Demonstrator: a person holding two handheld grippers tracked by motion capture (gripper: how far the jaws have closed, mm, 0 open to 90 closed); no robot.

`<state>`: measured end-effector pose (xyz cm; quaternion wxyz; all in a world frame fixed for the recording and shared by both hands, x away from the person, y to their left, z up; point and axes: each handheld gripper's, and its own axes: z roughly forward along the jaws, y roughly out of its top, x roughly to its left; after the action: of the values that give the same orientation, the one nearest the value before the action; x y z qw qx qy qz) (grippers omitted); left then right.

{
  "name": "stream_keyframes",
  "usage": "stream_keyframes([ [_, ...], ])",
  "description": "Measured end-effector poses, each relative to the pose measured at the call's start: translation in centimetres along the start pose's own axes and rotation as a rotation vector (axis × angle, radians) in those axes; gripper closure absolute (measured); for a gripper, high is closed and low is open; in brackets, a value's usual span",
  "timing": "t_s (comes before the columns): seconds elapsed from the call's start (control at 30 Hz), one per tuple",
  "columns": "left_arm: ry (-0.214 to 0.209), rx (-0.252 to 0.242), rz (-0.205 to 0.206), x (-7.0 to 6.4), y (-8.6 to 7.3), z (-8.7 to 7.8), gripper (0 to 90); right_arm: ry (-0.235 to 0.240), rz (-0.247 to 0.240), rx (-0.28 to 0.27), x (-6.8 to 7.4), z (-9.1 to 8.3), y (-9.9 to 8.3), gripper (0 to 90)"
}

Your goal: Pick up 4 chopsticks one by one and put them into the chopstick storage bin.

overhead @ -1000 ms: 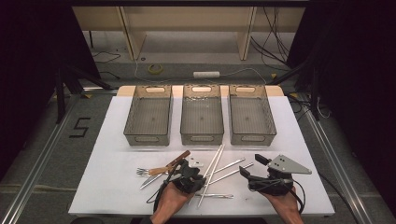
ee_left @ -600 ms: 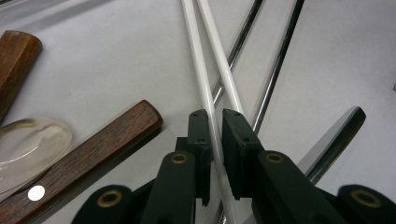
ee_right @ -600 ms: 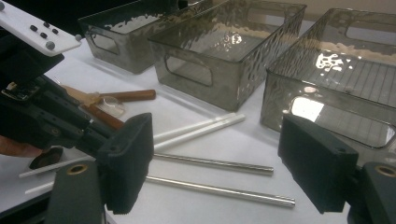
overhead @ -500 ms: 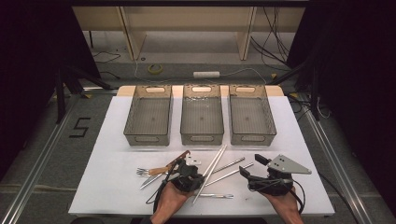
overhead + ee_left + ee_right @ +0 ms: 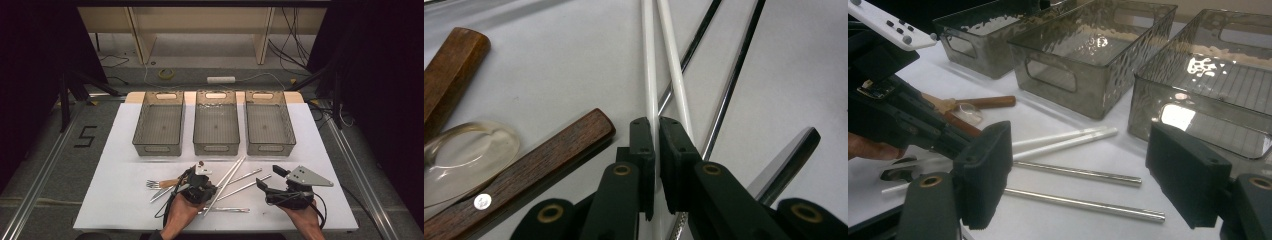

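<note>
Two white chopsticks (image 5: pixel 231 174) lie side by side, slanting across the white table (image 5: pixel 120 165). My left gripper (image 5: pixel 207 190) sits low over them. In the left gripper view its jaws (image 5: pixel 658 150) are shut on the left white chopstick (image 5: pixel 650 60), and the other one runs just right of the jaws. Two metal chopsticks (image 5: pixel 245 186) lie to the right of the white pair. My right gripper (image 5: pixel 268 177) hovers right of them, wide open (image 5: pixel 1085 175), holding nothing. In the right gripper view the white chopsticks (image 5: pixel 1063 140) and metal chopsticks (image 5: pixel 1083 173) lie ahead.
Three grey bins (image 5: pixel 159 145) (image 5: pixel 216 147) (image 5: pixel 270 148) stand in a row behind the utensils. Wooden-handled pieces (image 5: pixel 549 155), a clear plastic spoon (image 5: pixel 464 160) and a fork (image 5: pixel 152 184) lie left of my left gripper. Another metal utensil (image 5: pixel 230 210) lies near the front edge.
My left gripper has shifted slightly and settled lower over the white chopsticks. The right gripper and the bins have stayed put.
</note>
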<state>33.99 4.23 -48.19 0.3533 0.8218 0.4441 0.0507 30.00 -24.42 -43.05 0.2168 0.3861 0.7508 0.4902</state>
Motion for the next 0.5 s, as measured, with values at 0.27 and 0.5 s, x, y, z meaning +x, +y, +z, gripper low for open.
stream_keyframes([
  [0.27,0.007,-0.002,0.016,0.03,-0.02,-0.06,84.6,0.003,0.000,-0.002,-0.03,-0.03,0.01,27.6],
  [0.5,0.000,0.000,0.022,0.07,-0.05,-0.21,84.6,0.002,0.004,-0.006,-0.02,-0.05,0.03,27.6],
])
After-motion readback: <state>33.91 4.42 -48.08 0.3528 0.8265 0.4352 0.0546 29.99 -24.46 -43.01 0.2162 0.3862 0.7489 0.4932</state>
